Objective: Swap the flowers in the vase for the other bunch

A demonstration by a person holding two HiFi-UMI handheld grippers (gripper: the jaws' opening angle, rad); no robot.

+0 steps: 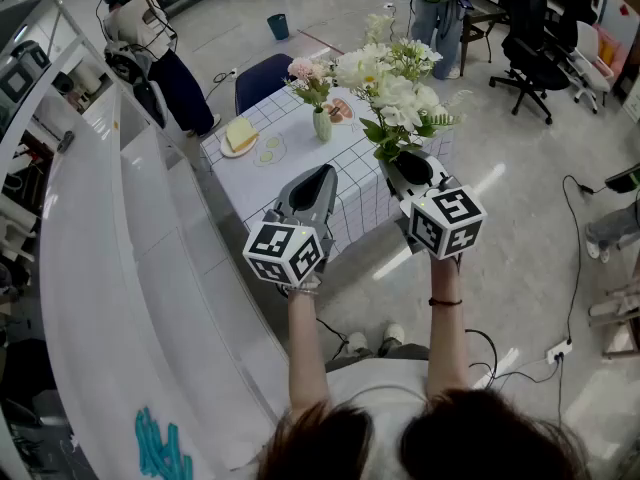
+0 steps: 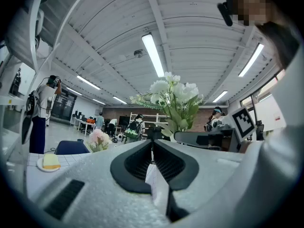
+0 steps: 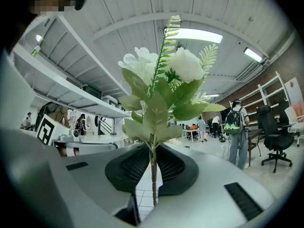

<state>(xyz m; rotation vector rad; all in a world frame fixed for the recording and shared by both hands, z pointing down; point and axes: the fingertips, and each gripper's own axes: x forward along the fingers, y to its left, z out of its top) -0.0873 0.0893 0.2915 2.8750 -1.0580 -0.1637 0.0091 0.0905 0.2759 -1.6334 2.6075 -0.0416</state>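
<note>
Two bunches, one vase. Right gripper (image 3: 153, 151) pinches the white bunch (image 3: 164, 68) by its stem. Left gripper (image 2: 152, 144) pressed together, empty. Pink bunch (image 1: 307, 75) in vase (image 1: 322, 124), upper centre.

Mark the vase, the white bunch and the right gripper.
vase (image 1: 322, 126), head view, its body.
white bunch (image 1: 392, 86), head view, its blooms.
right gripper (image 3: 153, 153), right gripper view, between its fingertips.

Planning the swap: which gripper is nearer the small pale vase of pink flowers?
Left. The left gripper, shut and empty, hangs just on the person's side of the small pale vase. The right gripper, shut on the white flower bunch, is farther off to the vase's right.
</note>
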